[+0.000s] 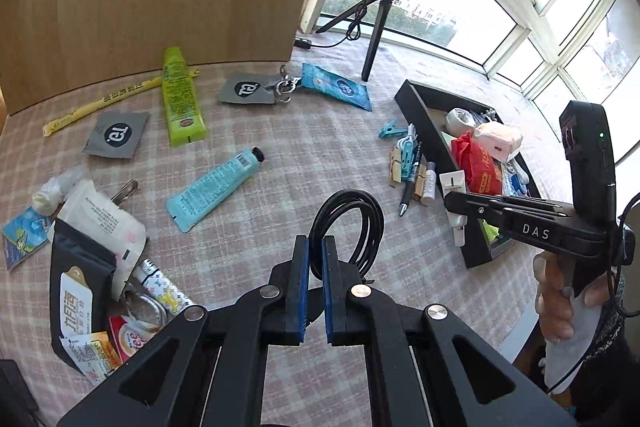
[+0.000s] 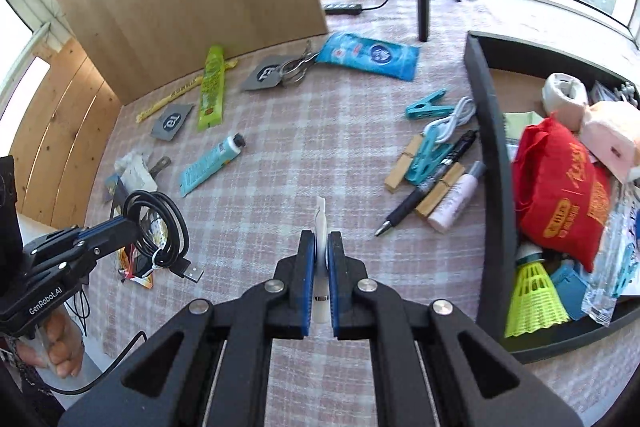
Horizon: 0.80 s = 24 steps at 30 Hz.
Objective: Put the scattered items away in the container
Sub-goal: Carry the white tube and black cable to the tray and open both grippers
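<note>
My left gripper (image 1: 315,247) is shut on a coiled black USB cable (image 1: 352,223) and holds it above the checked tablecloth; the cable also shows in the right wrist view (image 2: 160,231). My right gripper (image 2: 321,243) is shut on a small white tube (image 2: 321,223); in the left wrist view this gripper (image 1: 452,197) hangs over the near edge of the black tray (image 1: 416,115). The tray (image 2: 486,131) holds a red pouch (image 2: 560,203), a yellow shuttlecock (image 2: 532,291), a tape roll and other items.
Scattered on the cloth: a blue tube (image 1: 216,183), green tube (image 1: 182,99), blue wipes pack (image 1: 336,87), grey sachets, pegs, a pen (image 2: 428,187) and small bottle by the tray. A packet pile (image 1: 92,267) lies left. A wooden board and tripod (image 1: 376,39) stand behind.
</note>
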Motion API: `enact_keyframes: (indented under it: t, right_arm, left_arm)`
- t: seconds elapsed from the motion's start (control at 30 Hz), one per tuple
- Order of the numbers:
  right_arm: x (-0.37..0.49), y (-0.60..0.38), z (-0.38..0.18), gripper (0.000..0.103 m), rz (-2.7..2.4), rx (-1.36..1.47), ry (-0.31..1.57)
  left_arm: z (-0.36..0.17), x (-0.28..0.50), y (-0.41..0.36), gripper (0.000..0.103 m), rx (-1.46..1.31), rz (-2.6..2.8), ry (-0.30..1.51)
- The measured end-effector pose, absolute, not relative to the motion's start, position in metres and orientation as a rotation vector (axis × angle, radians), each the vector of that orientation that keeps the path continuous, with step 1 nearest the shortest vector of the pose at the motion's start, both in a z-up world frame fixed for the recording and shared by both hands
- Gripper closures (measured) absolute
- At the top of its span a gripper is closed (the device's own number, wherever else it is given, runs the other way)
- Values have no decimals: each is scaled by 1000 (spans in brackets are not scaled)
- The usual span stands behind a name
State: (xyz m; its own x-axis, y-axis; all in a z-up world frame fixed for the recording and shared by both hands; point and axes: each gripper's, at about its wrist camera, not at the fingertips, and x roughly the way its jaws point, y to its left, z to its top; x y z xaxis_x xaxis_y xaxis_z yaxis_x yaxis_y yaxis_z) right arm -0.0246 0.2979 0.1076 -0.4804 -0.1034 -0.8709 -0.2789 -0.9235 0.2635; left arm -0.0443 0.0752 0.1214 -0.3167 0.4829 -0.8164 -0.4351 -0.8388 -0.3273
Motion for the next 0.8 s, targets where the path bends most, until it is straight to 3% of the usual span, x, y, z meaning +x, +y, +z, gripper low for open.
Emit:
enact_keyframes:
  t: [0.27, 0.6, 0.63, 0.67, 0.7, 0.73, 0.8]
  right_arm:
    - [55, 430, 141, 96, 2360, -1223, 729]
    - [121, 537, 138, 95, 2123, -1031, 811]
    - [124, 543, 139, 93, 2124, -1002, 818]
    - [126, 548, 139, 86, 2118, -985, 826]
    - [127, 552, 139, 60, 2106, -985, 836]
    - [130, 555, 140, 46, 2105, -972, 847]
    - [135, 553, 143, 45, 2113, -929, 846]
  left_arm:
    - [148, -38, 205, 98, -1276, 1987, 50]
    - [166, -14, 343, 97, -1175, 1822, 169]
    - [166, -15, 350, 92, -1176, 1810, 163]
    - [166, -16, 356, 87, -1184, 1811, 161]
    - [167, -17, 358, 83, -1184, 1825, 157]
    - [169, -18, 359, 83, -1177, 1842, 154]
    - [171, -17, 358, 83, -1166, 1859, 156]
